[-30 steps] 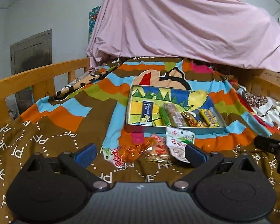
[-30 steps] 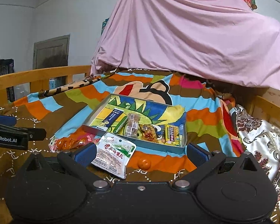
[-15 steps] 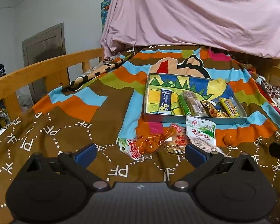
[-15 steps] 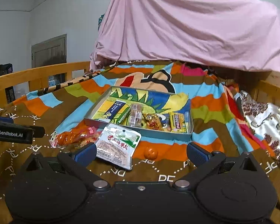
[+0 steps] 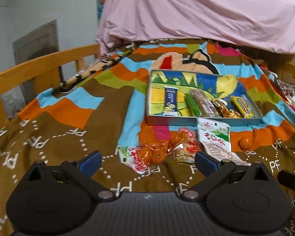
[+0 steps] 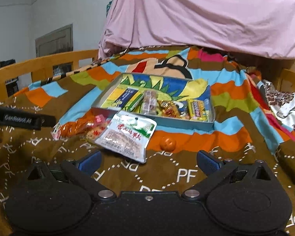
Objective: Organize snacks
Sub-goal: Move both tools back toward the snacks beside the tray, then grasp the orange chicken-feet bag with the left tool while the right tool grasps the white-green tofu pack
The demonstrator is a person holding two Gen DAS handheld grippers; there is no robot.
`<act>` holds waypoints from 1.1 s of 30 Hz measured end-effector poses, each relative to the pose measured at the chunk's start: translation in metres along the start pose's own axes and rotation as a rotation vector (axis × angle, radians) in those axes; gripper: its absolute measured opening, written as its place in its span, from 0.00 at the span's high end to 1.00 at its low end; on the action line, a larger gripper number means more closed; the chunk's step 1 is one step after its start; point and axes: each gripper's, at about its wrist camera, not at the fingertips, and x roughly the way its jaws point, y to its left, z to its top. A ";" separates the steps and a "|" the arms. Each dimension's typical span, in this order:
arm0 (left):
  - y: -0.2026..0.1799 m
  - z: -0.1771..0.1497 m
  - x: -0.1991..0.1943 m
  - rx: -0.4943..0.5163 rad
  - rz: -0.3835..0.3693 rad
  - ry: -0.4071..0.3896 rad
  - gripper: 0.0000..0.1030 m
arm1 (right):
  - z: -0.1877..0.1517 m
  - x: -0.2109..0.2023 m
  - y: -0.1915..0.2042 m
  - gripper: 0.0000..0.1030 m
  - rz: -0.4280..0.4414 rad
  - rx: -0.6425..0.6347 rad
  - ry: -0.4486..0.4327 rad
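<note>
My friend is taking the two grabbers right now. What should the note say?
Left tool: open, empty, hovering above the blanket just short of the loose snacks.
Right tool: open, empty, also hovering short of them.
Tin tray: already holds five snacks in a row: a blue bar, a green stick, a clear-wrapped bar, a gold-wrapped one and a yellow pack.
Still outside, in front of the tray: white-and-green packet, orange snack bag, a red-and-white packet tucked between them, and a small orange ball on the blanket.
Left to do: move those four into the tray.
</note>
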 end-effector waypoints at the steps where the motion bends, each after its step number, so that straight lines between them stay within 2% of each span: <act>1: 0.002 0.000 0.004 0.013 -0.013 -0.001 0.00 | -0.001 0.004 0.003 0.01 0.005 -0.012 0.006; 9: 0.025 0.009 0.045 0.147 -0.172 0.034 0.00 | 0.005 0.023 0.027 0.01 0.020 -0.094 0.030; 15: 0.043 0.017 0.074 0.203 -0.295 0.056 0.00 | 0.025 0.038 0.049 0.01 -0.032 -0.167 0.052; 20: 0.046 0.027 0.089 0.276 -0.346 0.062 0.00 | 0.035 0.065 0.061 0.01 -0.080 -0.239 0.089; 23: 0.047 0.029 0.092 0.308 -0.375 0.054 0.00 | 0.037 0.073 0.069 0.01 -0.059 -0.367 0.087; 26: 0.049 0.030 0.097 0.286 -0.401 0.064 0.00 | 0.050 0.076 0.077 0.01 -0.020 -0.464 0.157; 29: 0.049 0.030 0.098 0.254 -0.415 0.060 0.01 | 0.068 0.069 0.088 0.01 0.049 -0.613 0.223; 33: 0.051 0.023 0.093 0.221 -0.424 0.011 0.01 | 0.095 0.054 0.094 0.01 0.117 -0.763 0.261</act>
